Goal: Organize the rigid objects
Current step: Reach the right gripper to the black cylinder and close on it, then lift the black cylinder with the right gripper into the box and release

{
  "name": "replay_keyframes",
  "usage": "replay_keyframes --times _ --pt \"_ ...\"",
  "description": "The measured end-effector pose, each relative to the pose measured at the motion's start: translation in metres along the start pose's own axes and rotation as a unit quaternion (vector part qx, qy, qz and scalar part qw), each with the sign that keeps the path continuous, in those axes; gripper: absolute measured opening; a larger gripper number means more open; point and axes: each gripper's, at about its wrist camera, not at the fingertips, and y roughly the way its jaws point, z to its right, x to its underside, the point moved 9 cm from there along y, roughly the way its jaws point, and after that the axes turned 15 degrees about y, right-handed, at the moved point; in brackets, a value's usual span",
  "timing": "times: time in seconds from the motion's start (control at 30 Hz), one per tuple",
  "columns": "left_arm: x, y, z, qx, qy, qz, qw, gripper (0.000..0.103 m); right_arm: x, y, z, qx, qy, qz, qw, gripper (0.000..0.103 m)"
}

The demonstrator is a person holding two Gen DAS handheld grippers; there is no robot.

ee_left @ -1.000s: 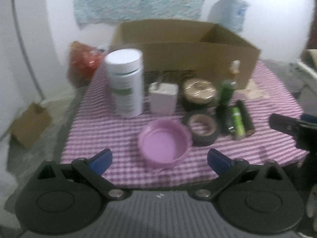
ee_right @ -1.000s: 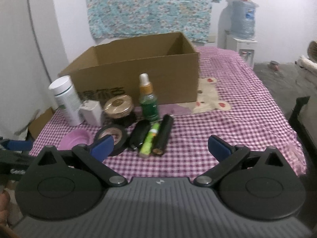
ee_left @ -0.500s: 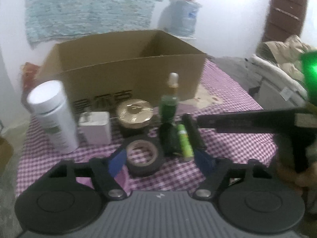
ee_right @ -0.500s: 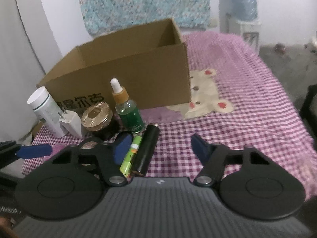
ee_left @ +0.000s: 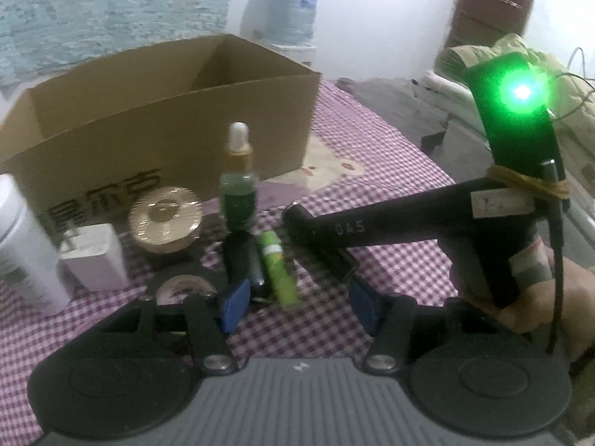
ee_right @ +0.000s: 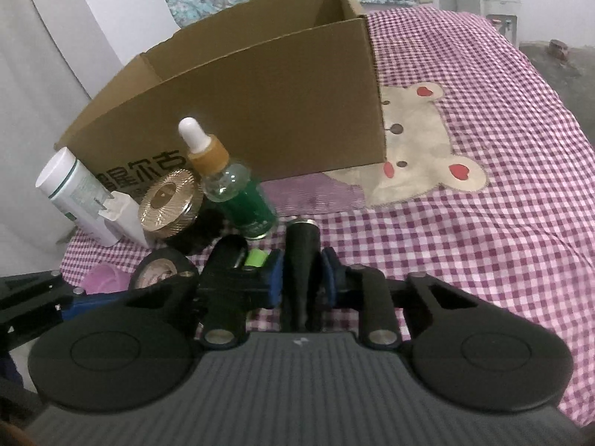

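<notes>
My right gripper (ee_right: 299, 275) is shut on a black cylinder (ee_right: 302, 256) lying on the checkered cloth. Left of it lie a green tube (ee_right: 256, 259) and another black cylinder (ee_right: 227, 256). A green dropper bottle (ee_right: 238, 189), a gold-lidded jar (ee_right: 169, 200), a white charger (ee_right: 121, 215), a white bottle (ee_right: 72, 189) and a tape roll (ee_right: 160, 269) stand in front of an open cardboard box (ee_right: 260, 85). My left gripper (ee_left: 299, 303) is open above the green tube (ee_left: 280, 267); the right gripper's body (ee_left: 390, 226) crosses its view.
A pink lid (ee_right: 104, 278) lies at the front left of the table. A bear patch (ee_right: 416, 148) marks the cloth right of the box. A water dispenser (ee_left: 286, 11) stands behind the table, bedding (ee_left: 520, 59) to the right.
My right gripper moved down and forward and closed on the rightmost black cylinder. My left gripper swung right toward the middle objects and narrowed a little.
</notes>
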Motion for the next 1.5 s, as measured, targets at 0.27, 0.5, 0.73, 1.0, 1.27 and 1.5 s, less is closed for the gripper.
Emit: replay_keyframes --times 0.27,0.5,0.73,1.0,1.27,1.5 --pt "-0.011 0.037 0.027 0.057 0.032 -0.029 0.9975 0.06 0.001 -0.015 0.028 -0.019 0.064 0.0 0.998 0.021" --pt "-0.018 0.063 0.034 0.06 0.031 -0.048 0.9966 0.06 0.001 -0.021 0.042 -0.051 0.11 -0.009 0.993 0.021" --pt "-0.028 0.076 0.038 0.017 0.066 -0.056 0.9961 0.053 -0.002 -0.022 0.052 -0.085 0.145 -0.026 0.985 0.021" --pt "-0.033 0.076 0.041 -0.005 0.072 -0.05 0.9961 0.028 -0.003 -0.024 0.058 -0.107 0.167 -0.036 0.979 0.023" --pt "-0.045 0.033 0.032 -0.03 0.064 -0.003 0.9975 0.025 -0.008 -0.054 0.032 -0.114 0.145 -0.012 0.983 0.023" --pt "-0.073 -0.039 -0.008 -0.079 0.036 0.068 0.9939 0.025 -0.041 -0.098 -0.045 -0.148 0.065 0.034 0.986 0.023"
